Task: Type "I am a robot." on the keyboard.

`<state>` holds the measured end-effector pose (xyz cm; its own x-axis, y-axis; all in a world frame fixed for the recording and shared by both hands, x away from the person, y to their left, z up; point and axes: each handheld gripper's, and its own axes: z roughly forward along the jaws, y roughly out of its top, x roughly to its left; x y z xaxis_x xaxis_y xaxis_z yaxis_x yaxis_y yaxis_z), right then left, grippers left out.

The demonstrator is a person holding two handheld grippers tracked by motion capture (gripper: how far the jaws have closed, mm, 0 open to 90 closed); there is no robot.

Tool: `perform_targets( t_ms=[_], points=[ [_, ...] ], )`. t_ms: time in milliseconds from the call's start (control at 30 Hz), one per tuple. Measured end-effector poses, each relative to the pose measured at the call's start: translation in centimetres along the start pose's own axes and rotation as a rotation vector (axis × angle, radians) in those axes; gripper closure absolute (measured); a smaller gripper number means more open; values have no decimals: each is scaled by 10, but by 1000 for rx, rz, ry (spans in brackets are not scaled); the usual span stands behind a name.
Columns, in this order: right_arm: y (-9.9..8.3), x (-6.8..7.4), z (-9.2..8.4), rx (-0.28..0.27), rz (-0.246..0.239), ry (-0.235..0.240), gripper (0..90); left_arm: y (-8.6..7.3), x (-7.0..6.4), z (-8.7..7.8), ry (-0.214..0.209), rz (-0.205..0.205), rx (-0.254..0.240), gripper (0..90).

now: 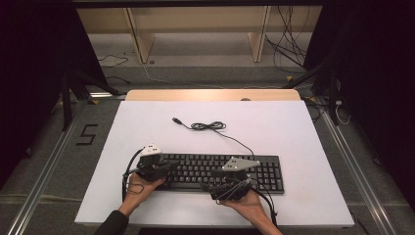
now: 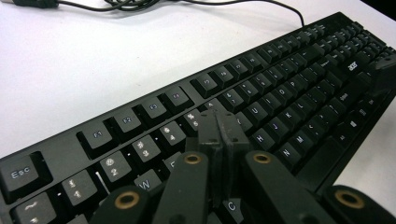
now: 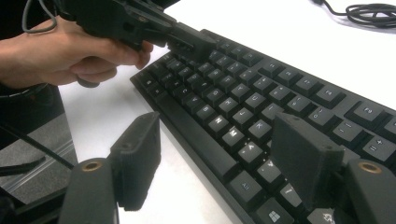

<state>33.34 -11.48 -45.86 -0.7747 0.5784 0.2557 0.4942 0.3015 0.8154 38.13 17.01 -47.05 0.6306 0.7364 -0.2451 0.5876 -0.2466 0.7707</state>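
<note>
A black keyboard lies across the near middle of the white table top. Its cable is bundled behind it and ends in a USB plug. My left gripper is over the keyboard's left end. In the left gripper view its jaws are pressed together with nothing between them, just above the upper letter keys. My right gripper is at the keyboard's front edge. Its jaws stand open, one over the bare table and one over the bottom key rows. The right gripper view also has the left gripper and its hand.
Bare white table lies behind and to both sides of the keyboard. Metal rails run along the table's left and right sides. Wooden shelf legs and loose cables are on the floor beyond the far edge.
</note>
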Motion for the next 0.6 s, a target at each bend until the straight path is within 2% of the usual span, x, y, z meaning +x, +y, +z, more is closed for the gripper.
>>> perform_targets(
  t_ms=[300,600],
  points=[
    [-1,1,-1,-1,3,2,331,-2,2,7,11,-6,26,888],
    [-1,1,-1,-1,0,2,330,-2,4,11,17,-5,29,888]
  ],
)
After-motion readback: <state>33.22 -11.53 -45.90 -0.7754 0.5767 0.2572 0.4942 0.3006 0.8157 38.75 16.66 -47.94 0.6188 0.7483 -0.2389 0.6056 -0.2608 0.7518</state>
